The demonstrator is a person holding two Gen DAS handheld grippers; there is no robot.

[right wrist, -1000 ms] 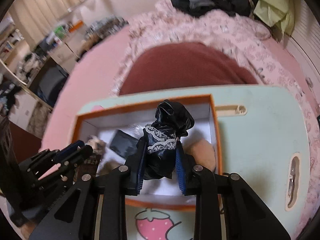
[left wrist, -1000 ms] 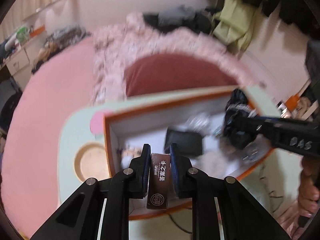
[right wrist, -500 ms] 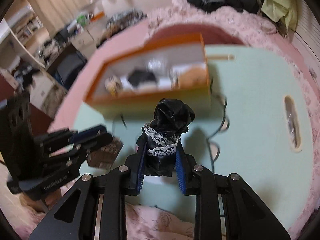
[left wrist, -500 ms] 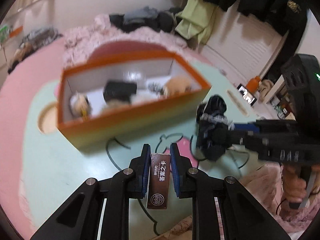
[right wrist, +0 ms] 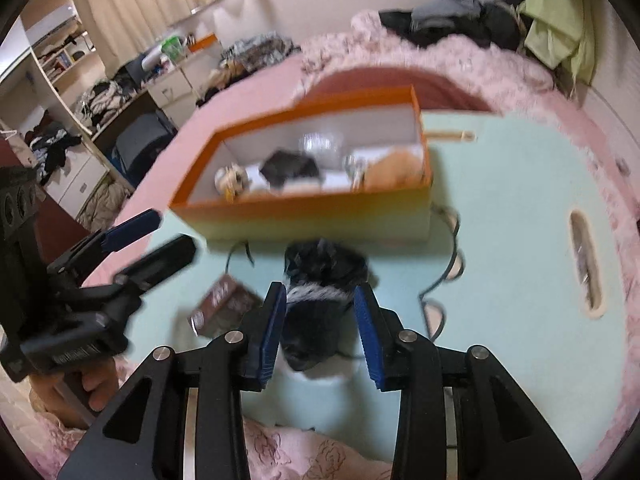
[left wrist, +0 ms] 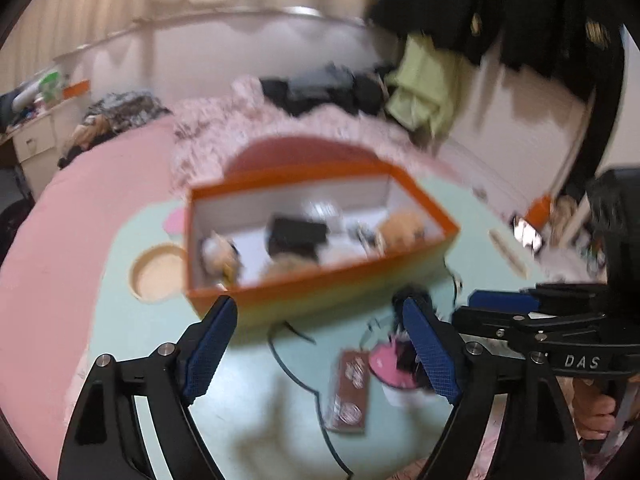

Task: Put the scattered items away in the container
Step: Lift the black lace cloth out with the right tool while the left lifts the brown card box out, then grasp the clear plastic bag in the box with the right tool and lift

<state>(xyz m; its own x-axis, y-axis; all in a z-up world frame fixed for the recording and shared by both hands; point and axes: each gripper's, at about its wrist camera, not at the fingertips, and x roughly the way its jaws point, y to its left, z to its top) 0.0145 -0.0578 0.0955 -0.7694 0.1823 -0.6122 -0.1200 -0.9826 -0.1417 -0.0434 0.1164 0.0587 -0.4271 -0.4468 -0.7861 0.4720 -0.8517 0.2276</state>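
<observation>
An orange box (left wrist: 320, 284) (right wrist: 304, 216) with a black pouch and plush toys inside stands on the mint table (left wrist: 160, 340). My left gripper (left wrist: 320, 308) (right wrist: 160, 236) is opening wide with nothing between its fingers. A brown card box (left wrist: 348, 392) (right wrist: 224, 308) lies flat on the table below it. My right gripper (right wrist: 320, 290) (left wrist: 500, 304) is opening too. The black lace cloth (right wrist: 320, 300) (left wrist: 402, 358) sits loosely between its blue pads, down on the table in front of the box. The left gripper's right finger hides part of the cloth.
The table (right wrist: 520, 240) has a round cup recess (left wrist: 160, 276) at the left and a long slot (right wrist: 586, 264) at the right. Pink bedding (right wrist: 500, 64) and piled clothes lie beyond it. A hand (right wrist: 96, 384) holds the left gripper's handle.
Both grippers drew back from over the box to the table's near side. The left let go of the card box, which now lies on the table. The right jaws widened around the cloth.
</observation>
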